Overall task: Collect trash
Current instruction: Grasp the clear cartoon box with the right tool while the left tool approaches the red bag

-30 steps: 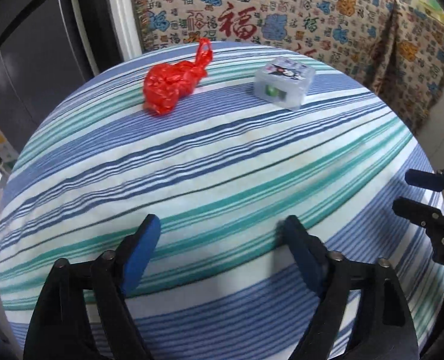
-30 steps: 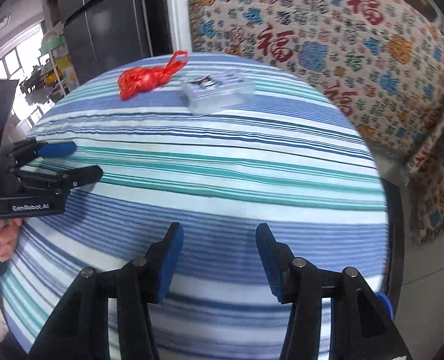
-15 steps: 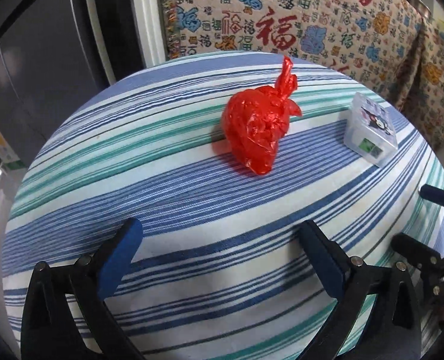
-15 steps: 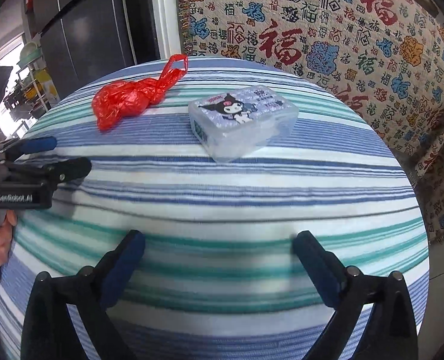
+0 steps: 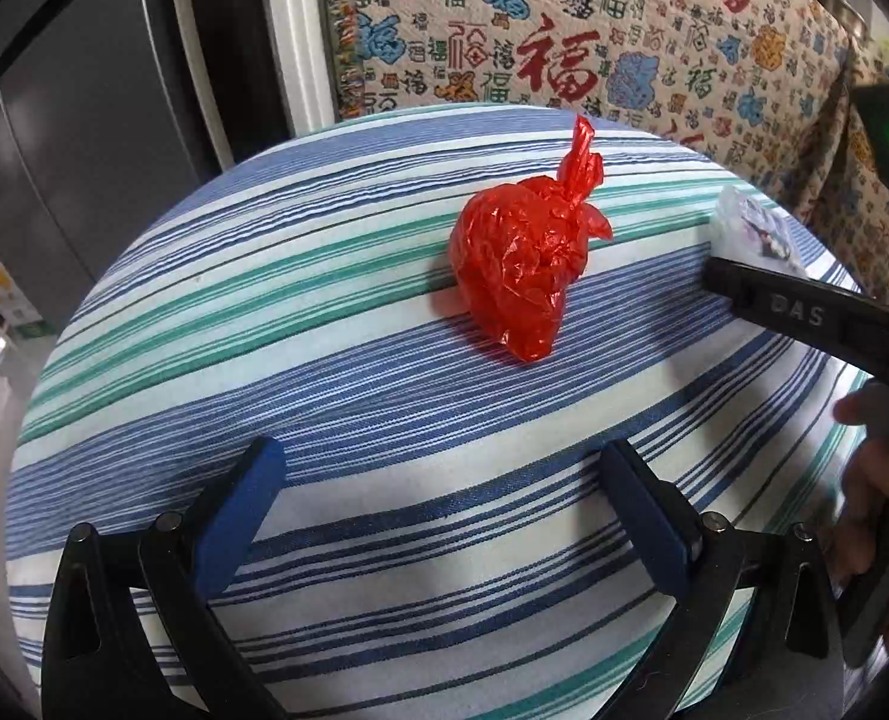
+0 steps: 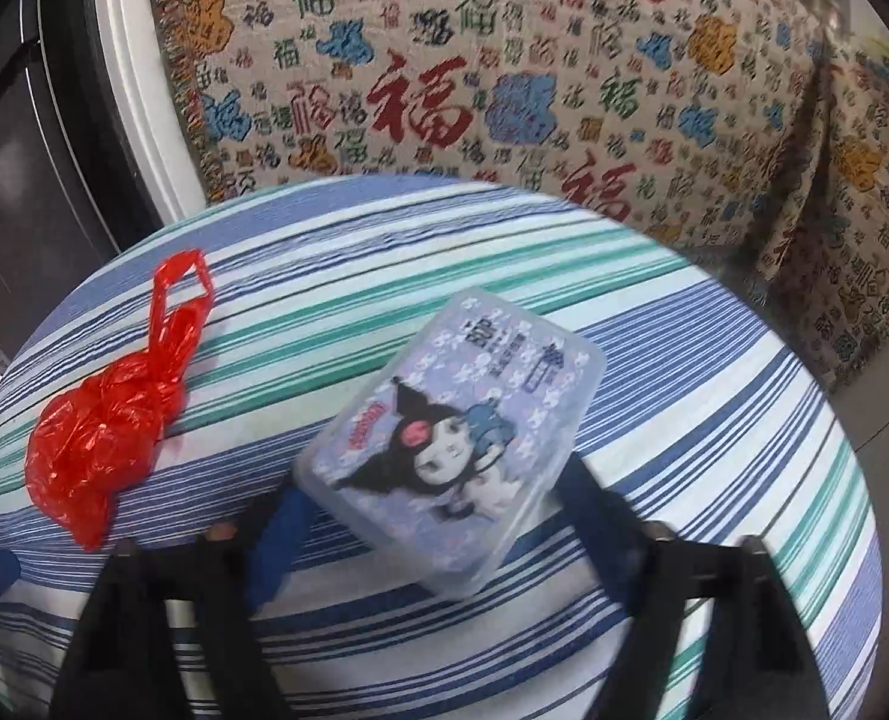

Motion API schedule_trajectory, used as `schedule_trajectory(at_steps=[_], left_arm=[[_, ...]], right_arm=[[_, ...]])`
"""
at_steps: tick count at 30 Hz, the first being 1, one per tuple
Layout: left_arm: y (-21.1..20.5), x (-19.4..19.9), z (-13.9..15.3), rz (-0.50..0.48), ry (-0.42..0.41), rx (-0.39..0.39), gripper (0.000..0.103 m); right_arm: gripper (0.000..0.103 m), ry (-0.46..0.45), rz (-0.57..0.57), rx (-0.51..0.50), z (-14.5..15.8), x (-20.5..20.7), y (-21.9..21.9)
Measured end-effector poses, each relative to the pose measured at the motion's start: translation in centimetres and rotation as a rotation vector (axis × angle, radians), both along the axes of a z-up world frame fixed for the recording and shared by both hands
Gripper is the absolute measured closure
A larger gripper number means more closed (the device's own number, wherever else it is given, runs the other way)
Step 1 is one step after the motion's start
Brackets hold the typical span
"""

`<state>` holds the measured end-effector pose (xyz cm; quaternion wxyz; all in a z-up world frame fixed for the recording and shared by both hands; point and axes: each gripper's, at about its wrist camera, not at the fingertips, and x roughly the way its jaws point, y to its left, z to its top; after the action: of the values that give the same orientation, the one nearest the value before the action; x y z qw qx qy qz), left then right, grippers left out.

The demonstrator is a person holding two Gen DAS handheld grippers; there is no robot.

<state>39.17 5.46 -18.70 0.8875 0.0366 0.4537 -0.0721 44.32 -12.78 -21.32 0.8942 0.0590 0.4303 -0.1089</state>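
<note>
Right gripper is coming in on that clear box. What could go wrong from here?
1. The right gripper is closing across the clear plastic box, which sits skewed between the fingers; it may twist or slip out.
2. The red bag lies close beside the box; a shove could knock it.
3. The left gripper hovers open nearby; the arms may collide.
</note>
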Motion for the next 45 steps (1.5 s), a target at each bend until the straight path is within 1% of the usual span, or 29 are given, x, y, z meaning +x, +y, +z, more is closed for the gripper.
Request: schedule_trajectory(at_steps=[1, 4, 6, 9, 12, 15, 17, 19, 21, 23, 26, 29, 31, 32, 34, 35, 36, 37, 39, 42, 45], left_arm=[[0.0, 0.1, 0.0, 0.000, 0.000, 0.001, 0.000], [-0.1, 0.0, 0.0, 0.000, 0.000, 0.000, 0.000], [-0.2, 0.2, 0.0, -0.002, 0.000, -0.003, 0.000], [-0.6, 1.0, 0.0, -0.010, 0.001, -0.003, 0.000], [-1.5, 2.9, 0.0, -0.036, 0.004, -0.002, 0.000], [-2.5, 5.5, 0.0, -0.042, 0.002, 0.000, 0.000], [-3.1, 6.3, 0.1, -0.045, -0.001, -0.001, 0.001], [-3.7, 6.2, 0.4, -0.070, -0.022, -0.004, 0.018], [-4.1, 5.5, 0.9, -0.120, -0.053, -0.022, 0.069], [-4.3, 4.7, 1.0, -0.139, -0.055, -0.033, 0.069], [-3.7, 2.6, 1.0, -0.102, -0.047, -0.063, 0.070], [-3.5, -0.5, 1.0, -0.034, -0.040, -0.062, 0.069], [-4.0, -2.7, 0.9, -0.002, -0.043, -0.040, 0.067], [-4.3, -3.9, 0.8, 0.008, -0.050, -0.030, 0.063], [-4.9, -5.7, 0.7, 0.013, -0.051, -0.008, 0.049], [-5.3, -6.2, 0.6, 0.003, -0.046, -0.013, 0.033], [-5.5, -6.4, 0.5, -0.005, -0.037, -0.011, 0.017], [-5.6, -6.2, 0.2, -0.009, -0.021, -0.003, 0.012], [-5.8, -5.9, 0.2, -0.016, -0.015, 0.004, 0.006], [-5.7, -5.4, 0.0, -0.013, -0.004, 0.009, 0.000], [-5.6, -5.2, -0.1, -0.007, -0.003, 0.006, 0.000]], right_arm=[[0.031, -0.017, 0.014, 0.037, 0.1, -0.6, -0.9], [0.031, 0.000, 0.091, 0.005, 0.2, -2.2, -2.1], [0.031, 0.005, 0.154, -0.014, 0.4, -4.3, -3.2], [0.031, 0.009, 0.212, -0.022, 0.5, -7.2, -5.0], [0.031, 0.008, 0.235, -0.017, 0.6, -9.0, -6.3], [0.031, 0.007, 0.236, -0.007, 0.5, -9.2, -6.8], [0.031, 0.007, 0.237, -0.014, 0.5, -9.1, -6.7], [0.031, 0.006, 0.242, -0.009, 0.5, -9.1, -6.9], [0.031, 0.009, 0.275, -0.025, 0.5, -9.2, -6.9], [0.031, 0.016, 0.313, -0.017, 0.5, -9.5, -7.2], [0.031, 0.026, 0.377, -0.007, 0.5, -10.0, -8.0], [0.031, 0.028, 0.426, -0.007, 0.6, -10.8, -9.0], [0.031, 0.012, 0.442, -0.012, 0.5, -11.5, -9.6], [0.031, 0.004, 0.441, -0.007, 0.4, -11.9, -9.9], [0.029, 0.004, 0.430, 0.003, 0.5, -12.1, -10.4], [0.025, 0.007, 0.424, 0.000, 0.4, -12.2, -10.5], [0.023, 0.011, 0.416, -0.004, 0.4, -12.2, -10.5], [0.020, 0.015, 0.404, -0.007, 0.3, -12.1, -10.5], [0.018, 0.019, 0.367, 0.005, 0.3, -12.1, -10.7], [0.017, 0.058, 0.314, 0.001, 0.3, -11.9, -10.3], [0.017, 0.088, 0.287, 0.012, 0.5, -11.5, -10.1]])
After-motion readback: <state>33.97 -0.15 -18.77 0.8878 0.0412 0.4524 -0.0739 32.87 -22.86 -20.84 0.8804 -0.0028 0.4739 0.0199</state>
